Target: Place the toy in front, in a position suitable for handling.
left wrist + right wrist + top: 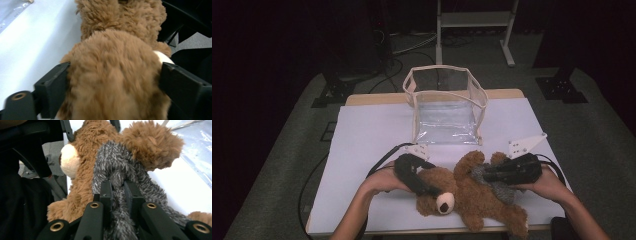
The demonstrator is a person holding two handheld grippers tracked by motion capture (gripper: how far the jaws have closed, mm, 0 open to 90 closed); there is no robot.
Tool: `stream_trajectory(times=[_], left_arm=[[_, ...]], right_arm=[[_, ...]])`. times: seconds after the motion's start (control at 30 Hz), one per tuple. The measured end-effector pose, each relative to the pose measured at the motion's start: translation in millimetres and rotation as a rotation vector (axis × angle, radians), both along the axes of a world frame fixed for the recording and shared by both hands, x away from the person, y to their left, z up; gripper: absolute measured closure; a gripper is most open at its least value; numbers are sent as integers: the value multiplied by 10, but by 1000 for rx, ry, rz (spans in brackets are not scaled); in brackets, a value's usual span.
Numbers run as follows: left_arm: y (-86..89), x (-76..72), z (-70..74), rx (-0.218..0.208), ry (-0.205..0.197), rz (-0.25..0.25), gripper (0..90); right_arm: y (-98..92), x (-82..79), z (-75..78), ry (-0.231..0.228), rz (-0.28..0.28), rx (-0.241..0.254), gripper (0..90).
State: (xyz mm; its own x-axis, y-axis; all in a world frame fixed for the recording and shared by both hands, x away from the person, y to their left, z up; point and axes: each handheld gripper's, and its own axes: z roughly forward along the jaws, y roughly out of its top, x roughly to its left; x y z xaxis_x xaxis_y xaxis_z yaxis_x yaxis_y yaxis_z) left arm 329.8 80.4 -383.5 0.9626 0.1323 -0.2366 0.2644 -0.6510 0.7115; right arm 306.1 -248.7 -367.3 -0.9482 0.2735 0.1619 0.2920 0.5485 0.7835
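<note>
Where the brown teddy bear [467, 192] lies on its back near the front edge of the white table cover [362, 145], both grippers work at it from opposite sides. The left gripper [424, 186] reaches in from the left, and its jaws straddle the bear's head; in the left gripper view the two black jaws stand wide apart, one at each side of the head [112, 75], with the fur filling the gap between them. The fur brushes the inner faces of the jaws, but the pads do not visibly squeeze it.

The right gripper [492, 172] comes in from the right, over the bear's chest. Its jaws are closed tight on a fold of the grey furry scarf [117, 167] that wraps the bear's neck; in the right gripper view the scarf runs between the two narrow jaw tips and hangs down past them. The bear's cream muzzle [68, 161] faces left in that view.

Behind the bear, well apart from both grippers, a clear plastic bag [447, 107] with cream trim stands upright and open on the cover. Nothing can be made out inside it.
</note>
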Motion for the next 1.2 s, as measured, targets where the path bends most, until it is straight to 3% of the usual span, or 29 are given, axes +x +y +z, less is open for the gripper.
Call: stream_trajectory(times=[0.2, 0.27, 0.33, 0.43, 0.5, 0.63, 0.77, 0.83, 0.93, 1.0, 1.07, 1.13, 1.2], left_arm=[[-174, 32, -98, 4, 55, 3, 51], [-220, 36, -142, 8, 80, -10, 88], [-225, 50, -136, 19, 91, 5, 196], [-186, 68, -68, 36, 38, 5, 444], [-193, 73, 20, 58, -30, 4, 513], [-250, 145, 234, 102, -151, -2, 544], [-239, 235, 433, 146, -245, 13, 546], [-181, 284, 482, 162, -257, 19, 544], [-85, 285, 416, 165, -220, 17, 480], [-33, 255, 346, 162, -174, 17, 366], [-21, 220, 309, 161, -164, 37, 267], [-25, 177, 297, 148, -172, 36, 271], [-19, 119, 269, 161, -206, 15, 376]], right_arm=[[-47, -67, -73, 20, 7, 21, 783], [-65, -73, -93, 29, 3, 34, 783], [-73, -69, -112, 29, -1, 43, 782], [-94, -52, -114, 24, -19, 57, 781], [-119, -24, -102, 17, -46, 73, 780], [-180, 77, -28, 5, -84, 90, 780], [-167, 163, 29, -3, -100, 96, 779], [-106, 211, 20, -4, -97, 93, 780], [40, 228, -53, 3, -69, 79, 781], [132, 181, -87, -8, -44, 68, 782], [214, 112, -89, -21, -19, 55, 783], [277, 57, -78, -44, -5, 32, 783], [302, 11, -59, -53, -3, 16, 783]])
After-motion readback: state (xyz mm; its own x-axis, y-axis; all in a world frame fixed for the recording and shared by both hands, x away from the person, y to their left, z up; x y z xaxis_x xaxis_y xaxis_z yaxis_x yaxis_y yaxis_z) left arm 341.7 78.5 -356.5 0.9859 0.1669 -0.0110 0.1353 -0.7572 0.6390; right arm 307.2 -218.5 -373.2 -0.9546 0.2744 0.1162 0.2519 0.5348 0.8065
